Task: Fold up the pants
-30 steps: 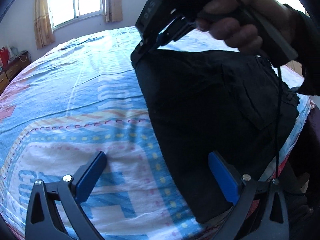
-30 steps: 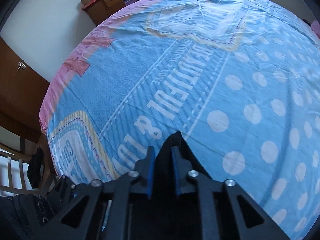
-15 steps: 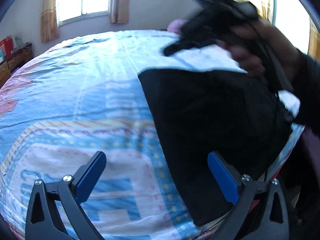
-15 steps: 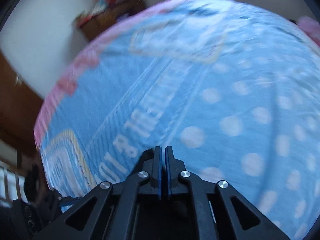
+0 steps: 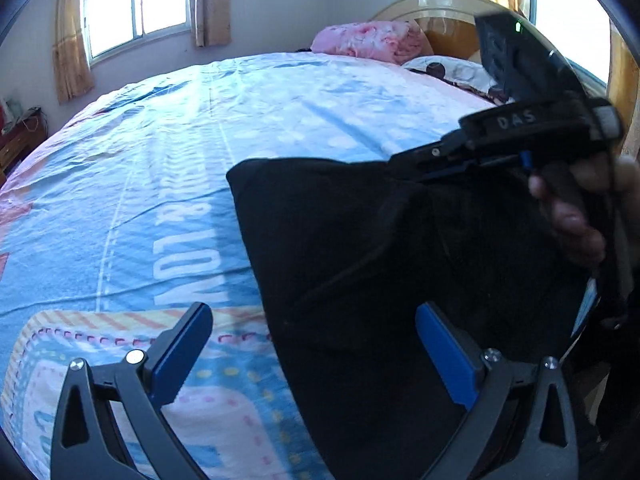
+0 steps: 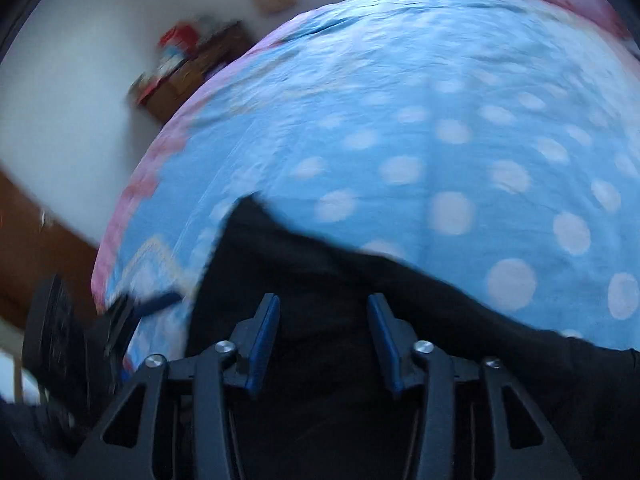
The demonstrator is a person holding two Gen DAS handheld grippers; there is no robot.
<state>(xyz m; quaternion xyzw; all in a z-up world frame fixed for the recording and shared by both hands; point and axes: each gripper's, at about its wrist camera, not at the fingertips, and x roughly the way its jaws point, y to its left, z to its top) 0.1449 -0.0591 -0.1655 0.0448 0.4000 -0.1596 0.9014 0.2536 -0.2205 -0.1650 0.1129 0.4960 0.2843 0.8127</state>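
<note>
Lying folded on the near right part of the bed, the black pants form a dark block on the blue patterned bedsheet, their straight left edge running beside the large white lettering and their far left corner squared off on the sheet. In the right wrist view, which is blurred, the same pants spread below the fingers, with one corner pointing up onto the white polka dots of the bedsheet.

The left gripper hangs above the near end of the pants, its jaws spread wide and grasping nothing; the left blue pad sits over the sheet, the right one over the black cloth. The right gripper is parted too, its blue pads standing apart above the fabric with nothing pinched between them. From the left wrist camera, the right gripper appears at the far right edge of the pants, held in the person's right hand; whether its tips touch the cloth there I cannot tell.

Farther off, a pink pillow rests at the wooden headboard, and a curtained window lights the far wall. A cluttered wooden dresser stands beside the bed.
</note>
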